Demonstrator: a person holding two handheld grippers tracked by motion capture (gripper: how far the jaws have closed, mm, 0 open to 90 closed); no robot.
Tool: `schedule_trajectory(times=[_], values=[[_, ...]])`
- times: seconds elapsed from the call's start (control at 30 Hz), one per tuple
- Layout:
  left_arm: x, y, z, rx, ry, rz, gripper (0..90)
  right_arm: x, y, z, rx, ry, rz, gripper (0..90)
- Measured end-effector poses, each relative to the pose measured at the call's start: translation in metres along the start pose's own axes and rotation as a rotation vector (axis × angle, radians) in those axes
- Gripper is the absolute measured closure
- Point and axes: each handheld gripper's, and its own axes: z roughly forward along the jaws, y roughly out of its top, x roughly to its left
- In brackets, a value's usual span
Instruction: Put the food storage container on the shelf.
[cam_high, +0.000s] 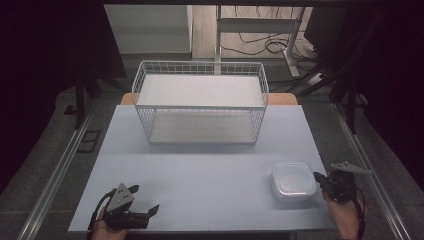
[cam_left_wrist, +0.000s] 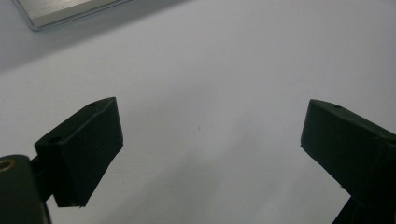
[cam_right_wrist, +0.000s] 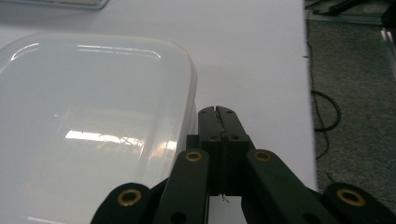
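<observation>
A white lidded plastic container (cam_high: 293, 180) sits on the table at the front right. My right gripper (cam_high: 318, 177) is just off its right side, low over the table. In the right gripper view the jaws of the right gripper (cam_right_wrist: 217, 112) are pressed together with nothing between them, close beside the container's (cam_right_wrist: 93, 121) rounded edge. My left gripper (cam_high: 146, 201) is at the front left corner, held by a hand. Its jaws stand wide apart in the left gripper view, where the left gripper (cam_left_wrist: 210, 140) hangs over bare table.
A white two-shelf wire rack (cam_high: 200, 102) stands at the back centre of the pale table (cam_high: 200, 170); its base edge (cam_left_wrist: 70, 11) appears at the top left of the left gripper view. Cables (cam_high: 260, 45) lie on the floor behind, and floor (cam_right_wrist: 355, 93) drops off beyond the table's right edge.
</observation>
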Motion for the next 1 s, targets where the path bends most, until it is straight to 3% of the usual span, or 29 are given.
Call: schedule_trajectory(times=[0.2, 0.47, 1.0], values=[[0.0, 0.0, 0.0, 0.002, -0.001, -0.002, 5.3, 0.018, 0.001, 0.001, 0.01, 0.049, -0.036, 89.0], [0.003, 0.0, -0.002, -0.027, -0.02, -0.036, 4.6, 0.045, 0.001, 0.002, 0.025, 0.118, -0.096, 89.1], [0.0, 0.001, 0.0, -0.012, -0.021, -0.013, 4.7, 0.098, 0.007, 0.011, 0.044, 0.225, -0.192, 89.1]])
